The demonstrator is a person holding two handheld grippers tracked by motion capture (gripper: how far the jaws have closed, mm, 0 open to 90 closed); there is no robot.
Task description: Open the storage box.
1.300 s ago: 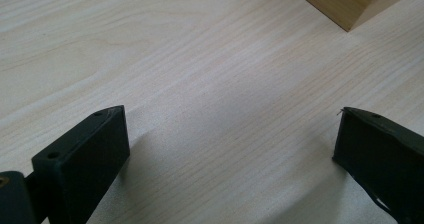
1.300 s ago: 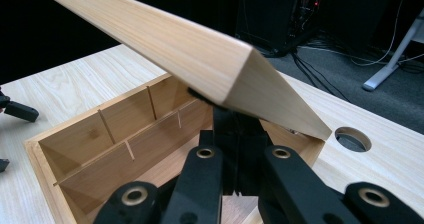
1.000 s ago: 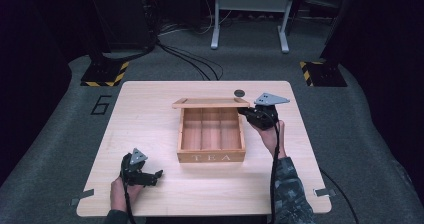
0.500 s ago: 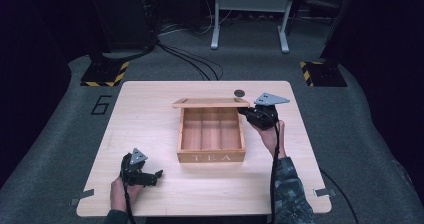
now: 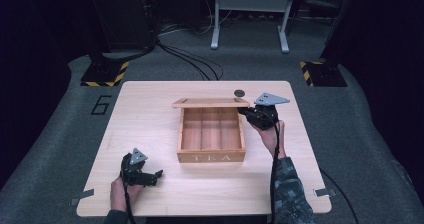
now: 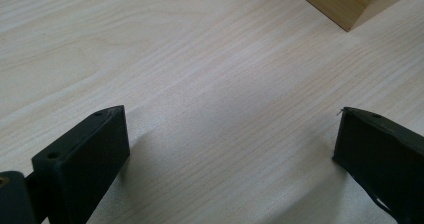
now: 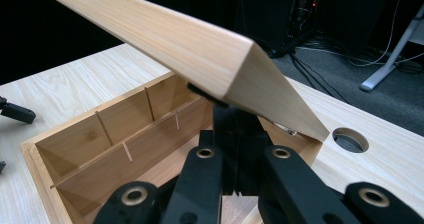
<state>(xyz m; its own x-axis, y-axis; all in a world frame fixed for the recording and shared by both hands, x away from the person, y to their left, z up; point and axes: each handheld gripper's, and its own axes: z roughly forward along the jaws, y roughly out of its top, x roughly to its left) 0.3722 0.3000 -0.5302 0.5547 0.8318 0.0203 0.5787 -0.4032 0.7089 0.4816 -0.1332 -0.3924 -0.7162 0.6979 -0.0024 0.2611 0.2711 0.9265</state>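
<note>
Wooden tea box [image 5: 211,156], lid [image 5: 210,103] raised, 6 compartments

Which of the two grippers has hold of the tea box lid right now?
The right gripper, at the box's far right corner: its jaws are closed on the raised lid. The left gripper rests open on the table, near the front left.

Your left gripper [image 5: 156,174] sits at 7 o'clock on the table, low, jaws spread wide and pointing toward 3 o'clock, your left hand [image 5: 122,186] wrapped behind it. Your right gripper [image 5: 243,111] sits at 1 o'clock, jaws pressed together and aimed toward 9 o'clock, right hand [image 5: 270,134] and forearm extended straight from 5 o'clock.
</note>
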